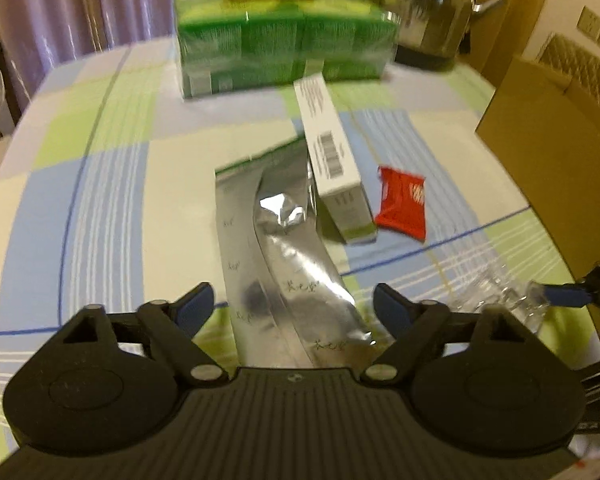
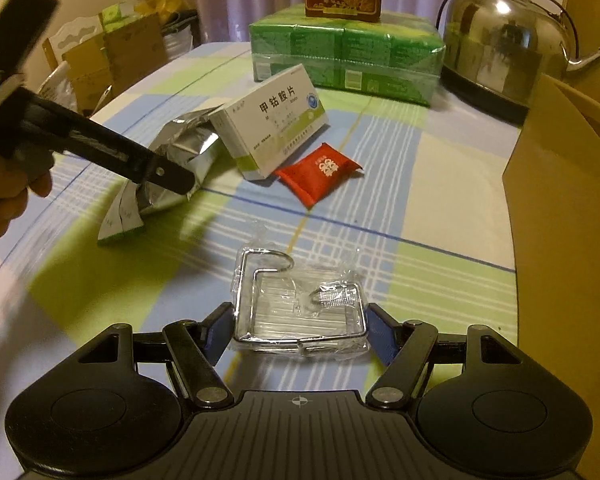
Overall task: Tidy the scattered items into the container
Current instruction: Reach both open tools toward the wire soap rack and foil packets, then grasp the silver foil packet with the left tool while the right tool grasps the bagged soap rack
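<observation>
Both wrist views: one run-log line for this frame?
left gripper: open, over silver foil pouch | right gripper: open, straddling bagged wire hook | medicine box, red sachet: on table | cardboard box: right

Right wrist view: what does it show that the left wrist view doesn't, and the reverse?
Only the right wrist view shows the printed front of the medicine box, the person's hand, the whole wire hook packet between the open right gripper, and cartons beyond the table. Only the left wrist view shows the box's barcode side and the open left gripper straddling the foil pouch. Both show the pouch, box, red sachet, green pack, kettle and cardboard container.
</observation>
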### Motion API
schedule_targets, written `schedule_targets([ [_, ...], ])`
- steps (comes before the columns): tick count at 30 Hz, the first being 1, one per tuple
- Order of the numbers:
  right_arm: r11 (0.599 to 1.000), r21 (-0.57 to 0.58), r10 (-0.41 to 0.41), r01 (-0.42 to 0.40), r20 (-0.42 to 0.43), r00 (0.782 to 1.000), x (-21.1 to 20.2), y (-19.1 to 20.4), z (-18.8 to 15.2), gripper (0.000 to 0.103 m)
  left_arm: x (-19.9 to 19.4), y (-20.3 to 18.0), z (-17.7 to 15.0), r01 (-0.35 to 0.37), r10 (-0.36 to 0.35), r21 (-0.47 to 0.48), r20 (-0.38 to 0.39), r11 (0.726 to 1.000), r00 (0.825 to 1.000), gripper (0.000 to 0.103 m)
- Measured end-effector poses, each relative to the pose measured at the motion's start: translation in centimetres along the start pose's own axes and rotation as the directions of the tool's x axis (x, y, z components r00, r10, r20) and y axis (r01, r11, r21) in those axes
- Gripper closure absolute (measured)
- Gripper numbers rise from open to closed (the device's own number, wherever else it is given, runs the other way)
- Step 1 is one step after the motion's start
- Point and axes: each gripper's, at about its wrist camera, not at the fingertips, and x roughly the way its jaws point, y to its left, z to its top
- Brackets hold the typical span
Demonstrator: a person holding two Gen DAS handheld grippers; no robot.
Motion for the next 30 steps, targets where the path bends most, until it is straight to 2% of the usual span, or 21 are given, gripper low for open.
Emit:
schedule_targets([
  [4, 1.000, 0.009, 0.006, -0.006, -0.005, 1.000, -0.4, -0.4, -0.5, 0.036, 0.3, -0.2, -0.5, -0.008, 0.008, 0.000, -0.023, 1.000, 1.000, 0.041],
  [6, 1.000, 0.013, 0.008, -0.008, -0.009, 1.000, -0.7, -0.4, -0.8, 0.036, -0.2, -0.4, -0.7, -0.016, 0.016, 0.000, -0.033, 1.000, 0.999, 0.049],
  [10, 1.000, 0.019, 0.018, -0.017, -0.019, 1.000, -1.6, 0.1, -1.6, 0.036, -1.7, -1.0, -2.0, -0.026, 0.026, -0.002, -0.058, 1.000, 0.998, 0.055],
  [16, 0.999, 0.006, 0.041, -0.041, -0.042, 0.998, -3.7, 1.6, -4.1, 0.036, -4.8, -2.6, -6.6, -0.023, 0.021, -0.018, -0.091, 1.000, 0.996, 0.055],
  [22, 0.997, 0.053, 0.052, -0.049, -0.057, 0.997, -6.6, 1.6, -7.2, 0.036, -8.1, -5.1, -11.2, -0.002, 0.000, -0.015, -0.137, 1.000, 0.991, 0.055],
  [25, 0.997, 0.071, 0.046, -0.042, -0.060, 0.997, -7.9, 1.3, -8.4, 0.036, -9.3, -5.6, -11.9, 0.014, -0.017, -0.021, -0.143, 1.000, 0.990, 0.053],
  [27, 0.997, 0.070, 0.036, -0.032, -0.061, 0.997, -8.3, 1.2, -8.8, 0.036, -9.6, -5.7, -11.5, 0.010, -0.012, -0.019, -0.147, 1.000, 0.989, 0.043],
  [29, 0.997, 0.072, 0.029, -0.025, -0.060, 0.998, -8.6, 1.0, -9.2, 0.036, -9.5, -5.9, -10.7, -0.008, 0.010, 0.014, -0.163, 1.000, 0.987, 0.041],
  [30, 0.997, 0.076, 0.028, -0.023, -0.059, 0.998, -8.7, 1.0, -9.4, 0.036, -9.2, -6.1, -10.3, -0.010, 0.016, 0.031, -0.174, 0.999, 0.985, 0.036],
])
